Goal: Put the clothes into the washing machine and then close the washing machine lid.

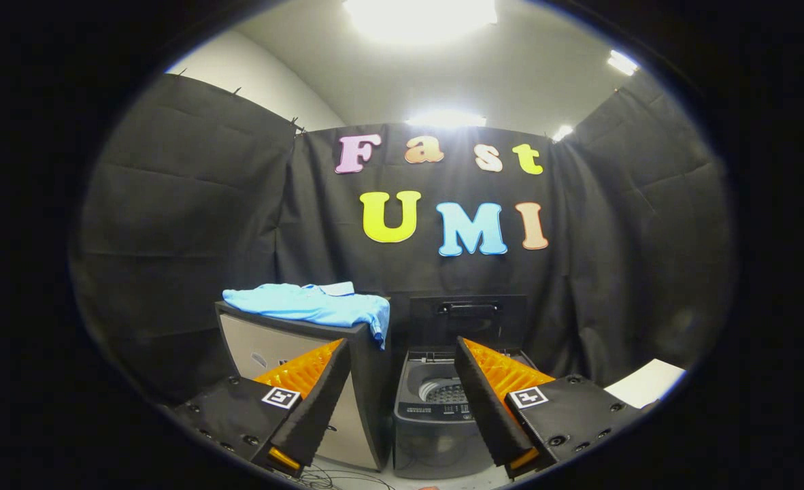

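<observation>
**Booth layout**

A shirt (313,304) is lying on top of a cabinet (293,354). Just right of the cabinet a washing machine (436,408) is standing, its lid (468,320) standing upright behind the tub. The gripper (402,361) fingers are spreading apart, framing both.

A recording booth: black cloth walls (184,224) enclose a small washing machine (436,408) under ceiling lights (421,17).

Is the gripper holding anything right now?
No. The gripper is open and empty; the shirt lies on the cabinet, beyond the fingers.
</observation>
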